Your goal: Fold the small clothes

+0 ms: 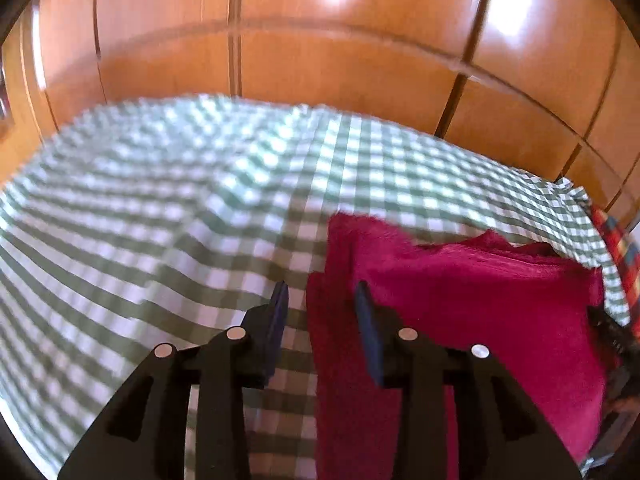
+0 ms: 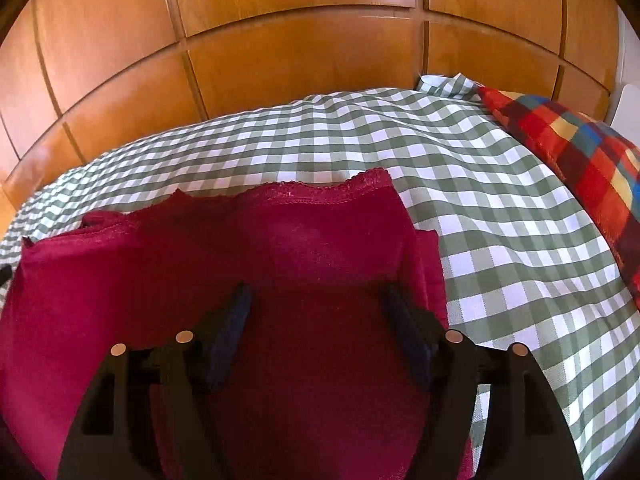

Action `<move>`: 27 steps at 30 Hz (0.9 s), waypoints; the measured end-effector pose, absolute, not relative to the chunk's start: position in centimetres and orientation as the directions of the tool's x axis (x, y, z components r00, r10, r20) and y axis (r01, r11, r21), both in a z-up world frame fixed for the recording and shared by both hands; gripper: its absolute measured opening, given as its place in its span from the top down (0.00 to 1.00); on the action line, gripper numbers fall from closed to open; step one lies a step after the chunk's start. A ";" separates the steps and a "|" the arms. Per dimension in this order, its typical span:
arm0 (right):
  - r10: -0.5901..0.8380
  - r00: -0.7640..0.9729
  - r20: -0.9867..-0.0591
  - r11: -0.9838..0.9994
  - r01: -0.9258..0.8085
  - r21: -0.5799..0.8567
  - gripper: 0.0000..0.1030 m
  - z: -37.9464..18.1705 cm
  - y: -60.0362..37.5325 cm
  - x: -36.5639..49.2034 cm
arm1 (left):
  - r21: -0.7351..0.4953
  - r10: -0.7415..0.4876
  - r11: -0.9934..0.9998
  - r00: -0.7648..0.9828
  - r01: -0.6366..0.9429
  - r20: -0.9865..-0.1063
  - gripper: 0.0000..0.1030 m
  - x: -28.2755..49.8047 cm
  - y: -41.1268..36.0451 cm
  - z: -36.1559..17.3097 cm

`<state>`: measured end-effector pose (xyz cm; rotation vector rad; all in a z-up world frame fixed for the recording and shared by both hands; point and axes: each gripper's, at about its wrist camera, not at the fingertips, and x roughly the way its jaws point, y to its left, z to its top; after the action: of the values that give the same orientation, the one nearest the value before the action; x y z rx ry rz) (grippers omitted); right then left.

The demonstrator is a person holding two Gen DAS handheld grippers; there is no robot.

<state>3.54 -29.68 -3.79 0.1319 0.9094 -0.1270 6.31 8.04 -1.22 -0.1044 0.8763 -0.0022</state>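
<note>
Crimson knit garment with a scalloped lace edge (image 2: 280,240) lies on a green-and-white checked cloth (image 2: 500,216), filling the lower left and centre of the right wrist view.

Right gripper (image 2: 316,300) sits at the bottom centre of that view. Its two black fingers with dark blue pads stand wide apart, over the garment's middle, holding nothing. Whether the pads touch the fabric cannot be told.

Left gripper (image 1: 322,292) appears at the bottom centre of the left wrist view, which is blurred. Its fingers are also apart, one over the checked cloth (image 1: 160,220), the other over the garment's left edge (image 1: 460,300). Nothing is between them.

Outward from the grippers, the garment looks doubled over: layered edges show at its left and right sides, and the lace edge runs across the top. The fold seems partly done, perhaps nearly finished; a further fold or smoothing may remain.

A red, blue and yellow plaid cushion (image 2: 580,160) lies at the right edge. Glossy orange-brown wooden panels (image 2: 300,60) fill the upper frame.
</note>
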 end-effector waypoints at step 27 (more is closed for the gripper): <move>-0.050 0.623 -0.781 0.981 0.178 0.080 0.31 -3.7 -29.2 3.2 | -0.085 -0.116 0.993 0.612 0.079 -0.782 0.59 3.4 3.9 -3.5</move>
<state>3.18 -29.23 -3.74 0.1550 0.8899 -0.1317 3.35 3.93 -3.47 -0.0435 0.9055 -0.1126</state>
